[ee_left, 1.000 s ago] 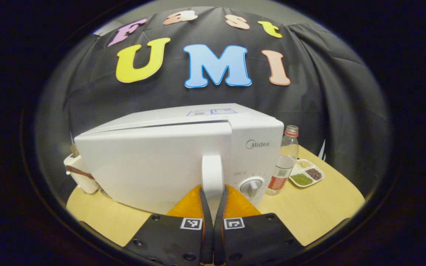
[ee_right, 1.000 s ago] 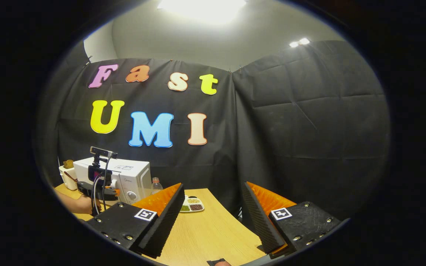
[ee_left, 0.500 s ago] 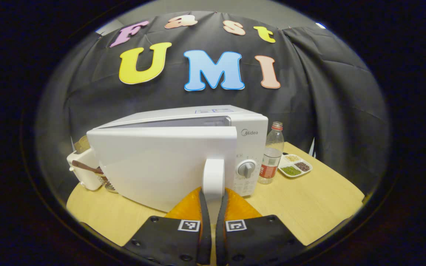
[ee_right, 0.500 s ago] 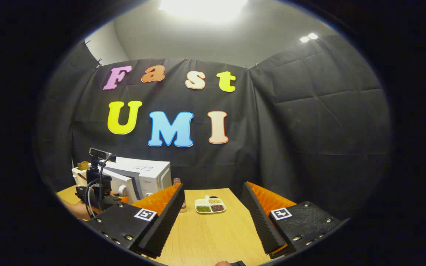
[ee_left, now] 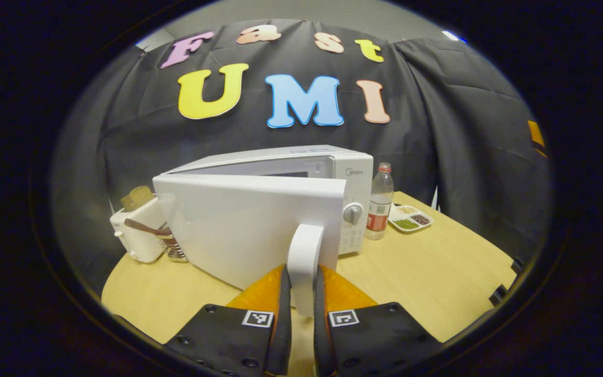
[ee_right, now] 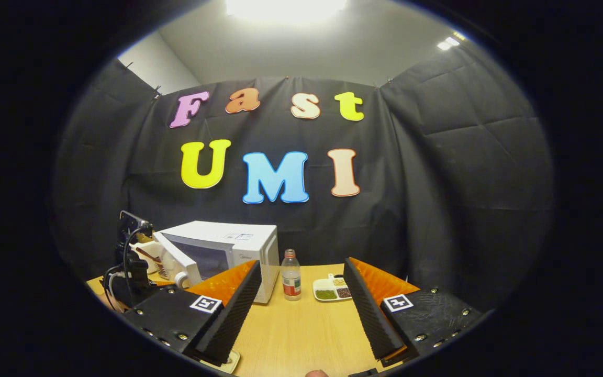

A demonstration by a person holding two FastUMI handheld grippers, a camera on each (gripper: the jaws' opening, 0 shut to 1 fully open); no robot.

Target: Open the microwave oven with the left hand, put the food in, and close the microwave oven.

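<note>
Left hand-held gripper (ee_left: 301, 293) clamps the handle (ee_left: 305, 256) of the partly open microwave door (ee_left: 244, 220), frame centre. Right hand-held gripper (ee_right: 301, 303) is wide, empty.

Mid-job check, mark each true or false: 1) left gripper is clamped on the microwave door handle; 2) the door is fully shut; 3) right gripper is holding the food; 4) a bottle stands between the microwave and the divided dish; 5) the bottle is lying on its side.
1) True. The left gripper has both fingers pressed on the door handle.
2) False. The microwave has its door swung partly open, showing the cavity.
3) False. The right gripper is open and holds nothing.
4) True. The bottle stands between the microwave and the divided dish.
5) False. It stands upright.
</note>
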